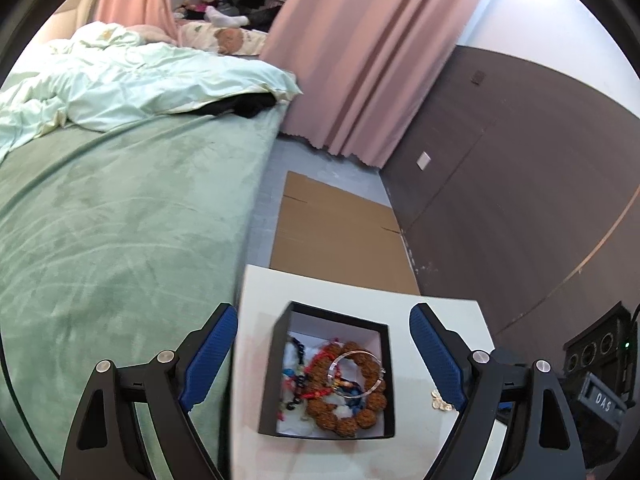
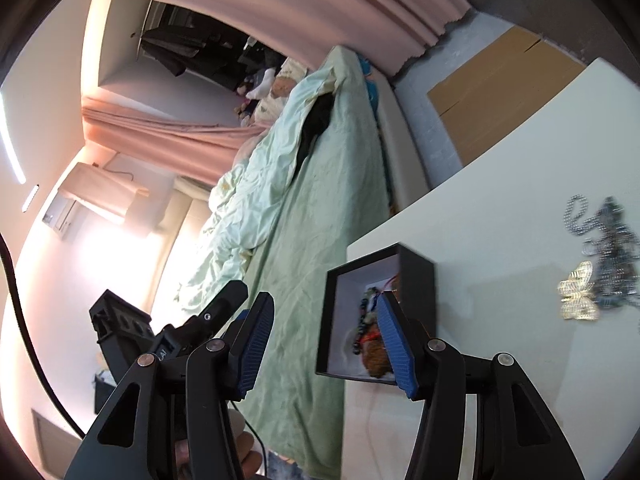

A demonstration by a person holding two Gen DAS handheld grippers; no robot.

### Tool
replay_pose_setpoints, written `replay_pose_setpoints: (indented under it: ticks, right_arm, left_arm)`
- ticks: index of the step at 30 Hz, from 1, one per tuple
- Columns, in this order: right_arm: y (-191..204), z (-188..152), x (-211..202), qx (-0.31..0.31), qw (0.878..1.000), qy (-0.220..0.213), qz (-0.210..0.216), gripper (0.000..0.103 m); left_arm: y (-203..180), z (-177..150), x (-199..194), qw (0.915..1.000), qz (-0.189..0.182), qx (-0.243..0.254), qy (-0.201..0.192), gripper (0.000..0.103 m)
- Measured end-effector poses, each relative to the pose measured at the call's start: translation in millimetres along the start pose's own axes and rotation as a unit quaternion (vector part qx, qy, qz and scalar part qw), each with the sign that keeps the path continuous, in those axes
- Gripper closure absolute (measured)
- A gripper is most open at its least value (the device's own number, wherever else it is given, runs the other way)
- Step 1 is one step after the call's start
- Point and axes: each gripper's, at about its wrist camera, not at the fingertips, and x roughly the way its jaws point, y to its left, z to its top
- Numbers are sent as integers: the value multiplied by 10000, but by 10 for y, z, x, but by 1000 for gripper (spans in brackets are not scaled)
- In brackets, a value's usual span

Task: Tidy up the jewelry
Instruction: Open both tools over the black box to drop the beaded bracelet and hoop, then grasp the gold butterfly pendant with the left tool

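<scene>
A black box (image 1: 276, 368) with a white inside stands on the white table (image 1: 408, 312). It holds a brown bead bracelet (image 1: 360, 416), a clear bangle (image 1: 354, 372) and red and blue strings. My left gripper (image 1: 324, 330) is open and empty, above the box. In the right wrist view the box (image 2: 416, 280) sits near the table's left edge. My right gripper (image 2: 326, 326) is open and empty, beside the box. A gold butterfly piece (image 2: 578, 292) and a tangle of silver chains (image 2: 608, 240) lie on the table to the right.
A bed with a green cover (image 1: 120, 220) runs along the table's left side. Flat cardboard (image 1: 332, 228) lies on the floor beyond the table. A small gold item (image 1: 440, 403) lies right of the box. A dark wall (image 1: 520, 184) stands to the right.
</scene>
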Motion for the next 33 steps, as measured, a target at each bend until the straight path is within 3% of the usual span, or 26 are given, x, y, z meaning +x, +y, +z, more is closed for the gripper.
replay_pose_setpoints:
  ticks: [9, 15, 24, 33]
  right_arm:
    - [-244, 85, -529, 43, 9977, -350, -571, 49]
    - [-485, 165, -875, 171, 9934, -490, -1018, 49]
    - [-814, 209, -1103, 554, 9856, -319, -1563, 49]
    - [-1032, 202, -1232, 897, 9800, -251, -1761, 49]
  left_arm:
    - [-412, -192, 99, 9981, -326, 482, 209, 15]
    - [-800, -397, 210, 9917, -492, 1114, 408, 15]
    - [-1246, -676, 380, 9802, -761, 1686, 701, 19]
    - [-1555, -993, 732, 9670, -749, 2151, 1143, 48]
